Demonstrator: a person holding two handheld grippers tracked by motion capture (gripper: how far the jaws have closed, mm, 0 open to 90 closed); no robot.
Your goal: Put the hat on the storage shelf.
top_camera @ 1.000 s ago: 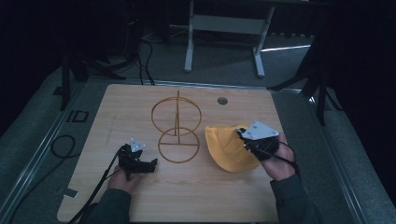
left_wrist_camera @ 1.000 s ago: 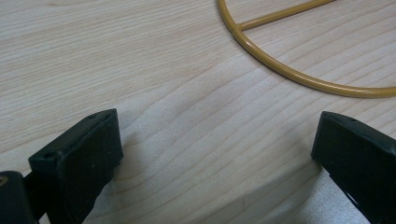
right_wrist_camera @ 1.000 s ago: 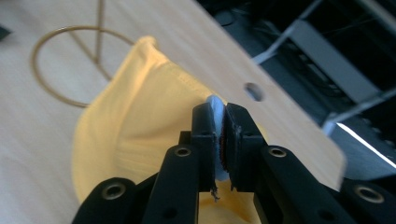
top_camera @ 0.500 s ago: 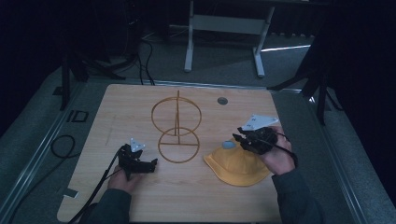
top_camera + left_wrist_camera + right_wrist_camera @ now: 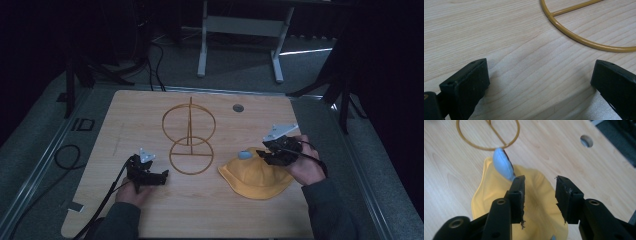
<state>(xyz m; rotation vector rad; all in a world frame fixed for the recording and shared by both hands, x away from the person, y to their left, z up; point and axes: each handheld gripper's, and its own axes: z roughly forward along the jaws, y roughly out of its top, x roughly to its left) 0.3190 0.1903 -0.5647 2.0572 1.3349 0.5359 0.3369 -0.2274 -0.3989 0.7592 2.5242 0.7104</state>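
Observation:
A yellow bucket hat (image 5: pixel 255 175) lies on the wooden table (image 5: pixel 130 115) at the right, with a pale blue patch (image 5: pixel 244 154) at its far-left edge. My right gripper (image 5: pixel 262 155) hovers over the hat's far side. In the right gripper view its jaws stand open (image 5: pixel 540 182) just above the hat (image 5: pixel 486 202), beside the blue patch (image 5: pixel 502 166). My left gripper (image 5: pixel 162 176) rests low on the table at the left, open (image 5: pixel 540 75), with bare wood between its jaws. A gold wire stand (image 5: pixel 189 135) with an upright ring stands mid-table; its base ring (image 5: pixel 579 41) lies just beyond the left jaws.
A round hole (image 5: pixel 238 107) pierces the table near its far edge. A black cable (image 5: pixel 67 157) loops off the table's left side. A grey metal frame (image 5: pixel 240 25) stands on the floor beyond the table.
The right gripper carried the hat down from a raised, tilted hold; the hat now lies flat on the table and the jaws have opened. The left gripper has not moved.

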